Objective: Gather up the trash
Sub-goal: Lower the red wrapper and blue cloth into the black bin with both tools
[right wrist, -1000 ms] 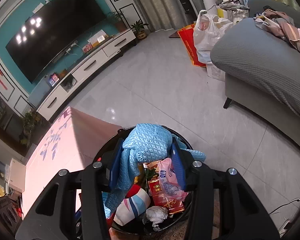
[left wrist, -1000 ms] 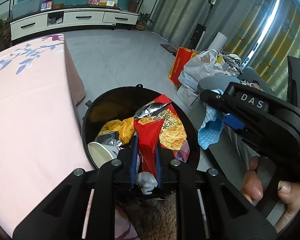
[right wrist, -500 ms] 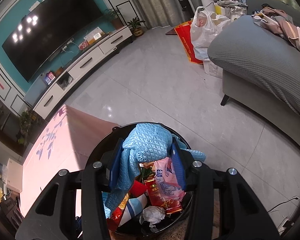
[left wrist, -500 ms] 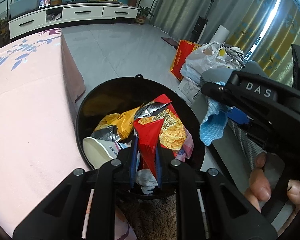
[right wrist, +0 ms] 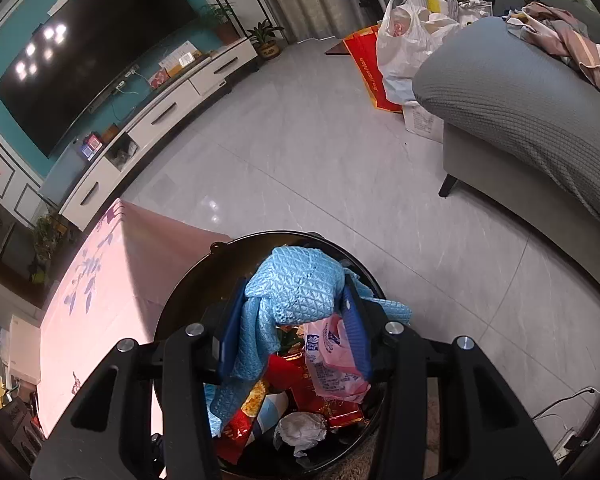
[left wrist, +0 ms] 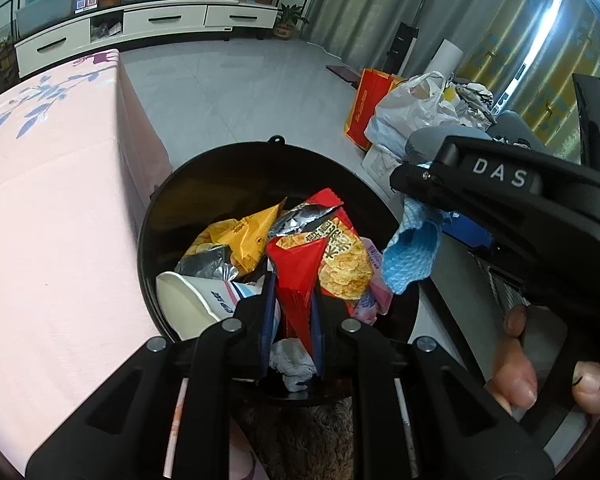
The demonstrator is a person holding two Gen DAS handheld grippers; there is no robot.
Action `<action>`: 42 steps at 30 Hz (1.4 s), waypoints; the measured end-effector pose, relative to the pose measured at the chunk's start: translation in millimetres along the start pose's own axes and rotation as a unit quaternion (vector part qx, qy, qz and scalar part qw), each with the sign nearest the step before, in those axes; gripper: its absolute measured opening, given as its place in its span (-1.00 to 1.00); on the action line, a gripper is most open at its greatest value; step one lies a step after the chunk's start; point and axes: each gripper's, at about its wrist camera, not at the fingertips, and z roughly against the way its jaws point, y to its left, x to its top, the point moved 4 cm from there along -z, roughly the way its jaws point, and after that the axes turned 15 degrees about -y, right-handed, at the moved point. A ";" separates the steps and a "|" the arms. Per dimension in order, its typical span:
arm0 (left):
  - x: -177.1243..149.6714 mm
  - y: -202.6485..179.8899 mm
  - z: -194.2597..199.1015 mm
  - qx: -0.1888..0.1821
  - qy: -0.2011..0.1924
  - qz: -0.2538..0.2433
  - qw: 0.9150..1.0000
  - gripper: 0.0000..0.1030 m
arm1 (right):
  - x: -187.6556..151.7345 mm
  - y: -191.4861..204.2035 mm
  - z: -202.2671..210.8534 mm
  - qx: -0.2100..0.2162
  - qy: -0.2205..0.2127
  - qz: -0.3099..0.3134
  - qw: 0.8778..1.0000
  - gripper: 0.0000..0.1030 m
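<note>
A round black trash bin (left wrist: 204, 184) stands on the floor beside the pink table; it also shows in the right wrist view (right wrist: 180, 300). It holds a yellow wrapper (left wrist: 244, 236), a paper cup (left wrist: 192, 300), a crumpled tissue (left wrist: 292, 364) and a pink packet (right wrist: 332, 360). My left gripper (left wrist: 292, 312) is shut on a red snack bag (left wrist: 300, 268) over the bin. My right gripper (right wrist: 294, 320) is shut on a light blue cloth (right wrist: 296, 288) above the bin; the cloth also hangs in the left wrist view (left wrist: 412, 256).
A pink flowered tablecloth (left wrist: 48, 200) covers the table left of the bin. A grey sofa (right wrist: 520, 120) stands at the right. A white plastic bag (left wrist: 412, 112) and a red bag (left wrist: 364, 108) sit on the floor beyond. A TV cabinet (left wrist: 140, 24) lines the far wall.
Both grippers have sunk a little toward the bin and the bin fills more of each view. Both keep their hold on the red bag and the blue cloth.
</note>
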 end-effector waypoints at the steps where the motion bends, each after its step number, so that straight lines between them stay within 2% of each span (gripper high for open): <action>1: -0.5 0.0 -0.9 0.000 0.002 -0.001 1.000 -0.69 | -0.2 -0.9 -0.5 -0.001 0.001 -0.001 1.000 -0.11; 25: -10.3 -2.7 -17.8 0.019 0.025 -0.009 0.999 -0.69 | -13.4 11.5 -18.1 -0.005 0.039 0.010 0.999 -0.11; 29: -9.8 -3.1 -17.3 0.022 0.024 -0.012 0.999 -0.69 | -13.2 11.0 -19.7 0.010 0.048 0.001 0.999 -0.11; 42: -10.3 0.6 -24.1 0.020 0.032 -0.006 0.999 -0.69 | -16.6 15.8 -25.9 -0.006 0.055 0.025 0.998 -0.11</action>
